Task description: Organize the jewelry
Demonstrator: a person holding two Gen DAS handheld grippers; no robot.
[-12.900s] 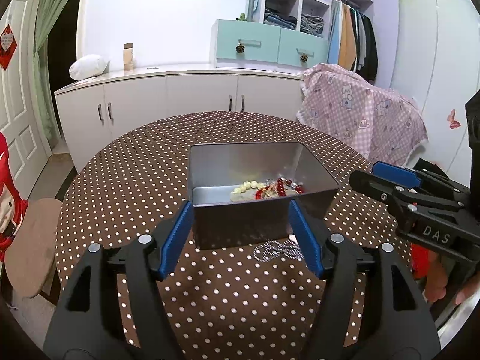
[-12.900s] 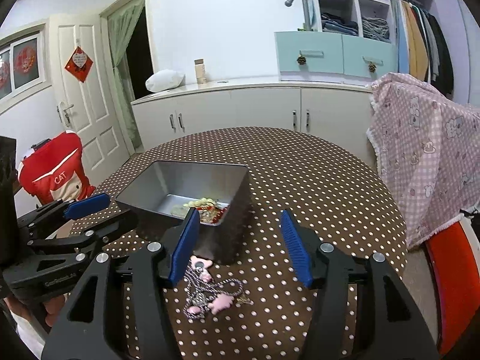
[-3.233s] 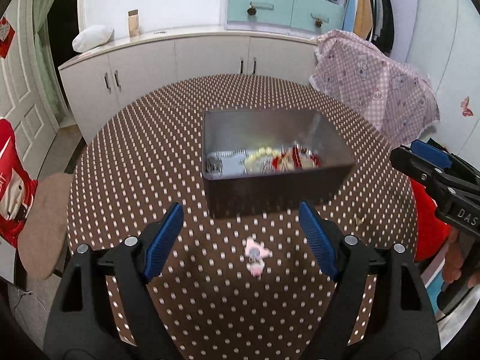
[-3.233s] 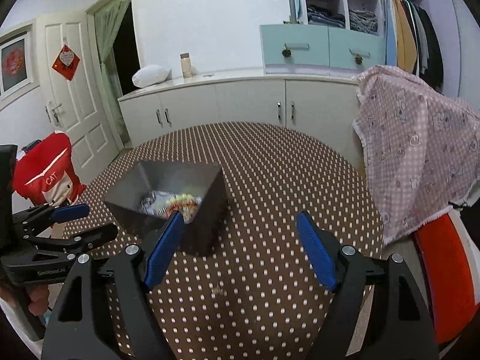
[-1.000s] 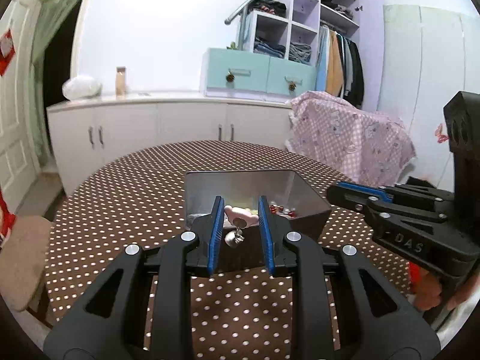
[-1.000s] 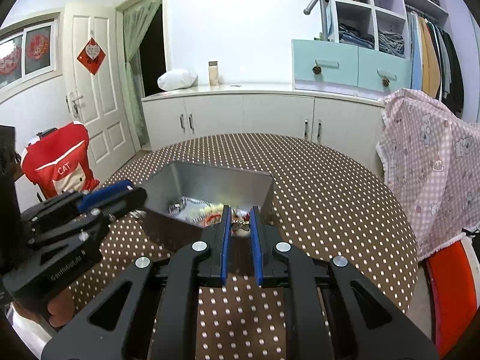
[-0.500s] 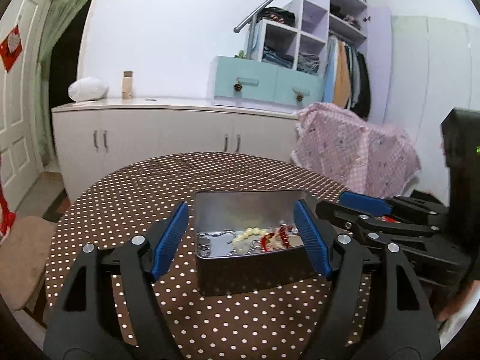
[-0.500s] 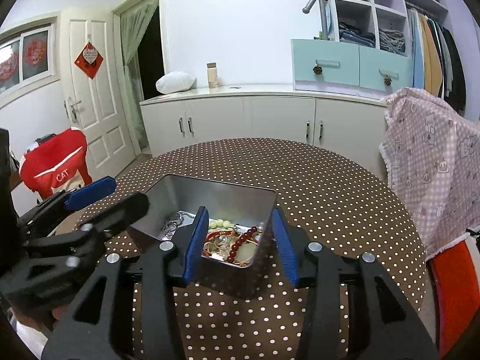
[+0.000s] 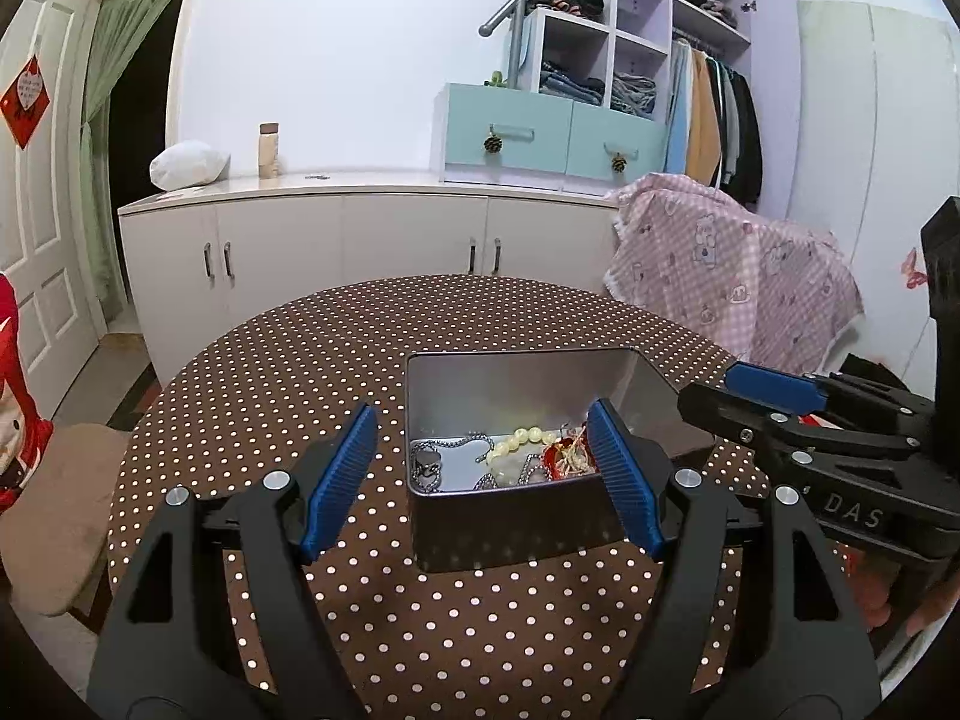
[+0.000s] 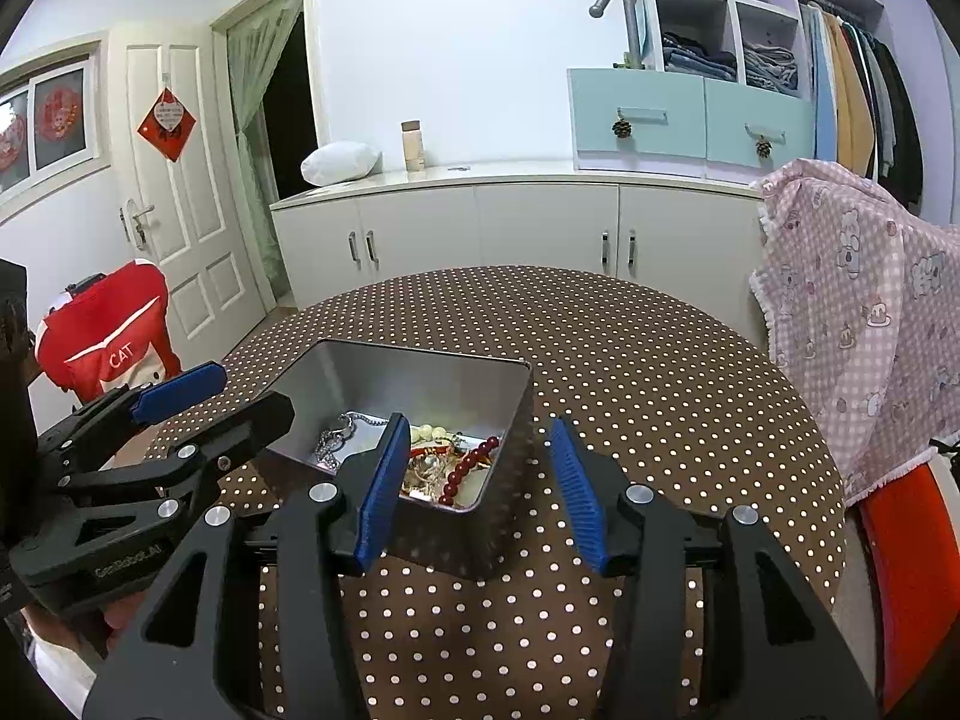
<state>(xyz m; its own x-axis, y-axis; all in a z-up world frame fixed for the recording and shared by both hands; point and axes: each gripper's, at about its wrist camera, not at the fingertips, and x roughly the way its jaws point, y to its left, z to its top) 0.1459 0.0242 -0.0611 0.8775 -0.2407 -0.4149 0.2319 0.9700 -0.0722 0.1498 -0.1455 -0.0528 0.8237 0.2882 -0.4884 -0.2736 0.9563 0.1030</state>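
Note:
A metal tin (image 9: 510,528) (image 10: 480,534) stands on the brown polka-dot table (image 9: 288,360) (image 10: 660,372). Inside lie a silver chain (image 9: 441,450) (image 10: 336,438), a pale bead string (image 9: 522,438) (image 10: 429,433) and red beads (image 9: 561,459) (image 10: 471,468). My left gripper (image 9: 483,480) is open and empty, its jaws on either side of the tin's near left part. My right gripper (image 10: 474,489) is open and empty, just above the tin's near right corner. Each gripper shows from the side in the other's view: the right one (image 9: 780,408), the left one (image 10: 198,405).
A white cabinet (image 9: 336,240) runs behind the table. A chair under a pink checked cloth (image 9: 732,282) (image 10: 864,300) stands at the right. A red bag on a chair (image 10: 105,330) and a padded stool (image 9: 54,516) are at the left.
One second ago both grippers were shut on small pieces over the tin. Both have opened, the pieces are out of the jaws, and both grippers have drawn back slightly.

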